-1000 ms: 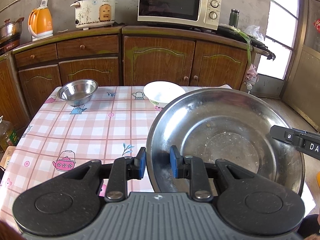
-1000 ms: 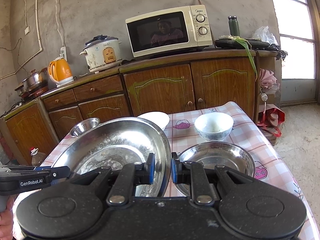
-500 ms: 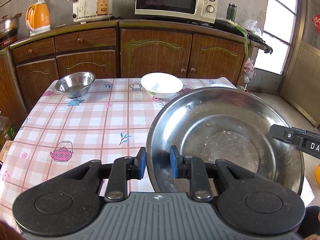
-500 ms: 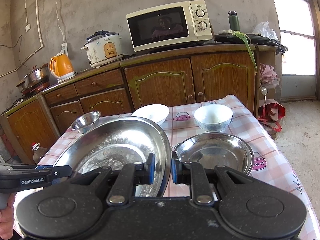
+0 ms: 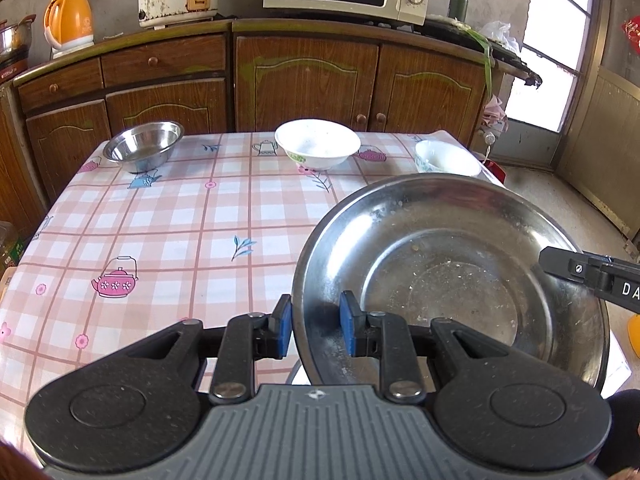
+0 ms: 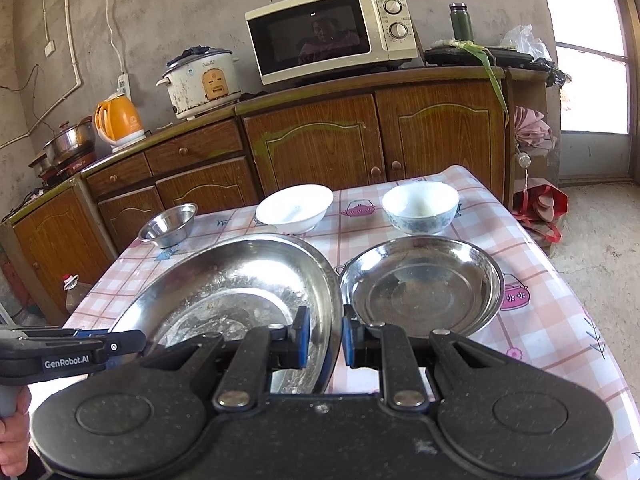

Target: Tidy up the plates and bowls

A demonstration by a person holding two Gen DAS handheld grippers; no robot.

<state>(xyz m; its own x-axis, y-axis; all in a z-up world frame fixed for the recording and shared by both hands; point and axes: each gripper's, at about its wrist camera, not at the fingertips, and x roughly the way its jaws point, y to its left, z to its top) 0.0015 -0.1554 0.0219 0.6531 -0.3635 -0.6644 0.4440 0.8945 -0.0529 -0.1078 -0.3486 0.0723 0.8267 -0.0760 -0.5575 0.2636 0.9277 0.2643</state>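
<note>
The left gripper was clamped on the near left rim of a large, shallow stainless-steel basin, its blue pads pinching the thin metal edge. The right gripper gripped the opposite rim of the same basin in the same way, so the basin hung between the two, tilted above the pink checked tablecloth. Just beside it, to its right, a smaller steel plate lay flat on the table. Farther back stood a white ceramic bowl, a blue-patterned white bowl and, well apart at the far left corner, a small steel bowl.
</note>
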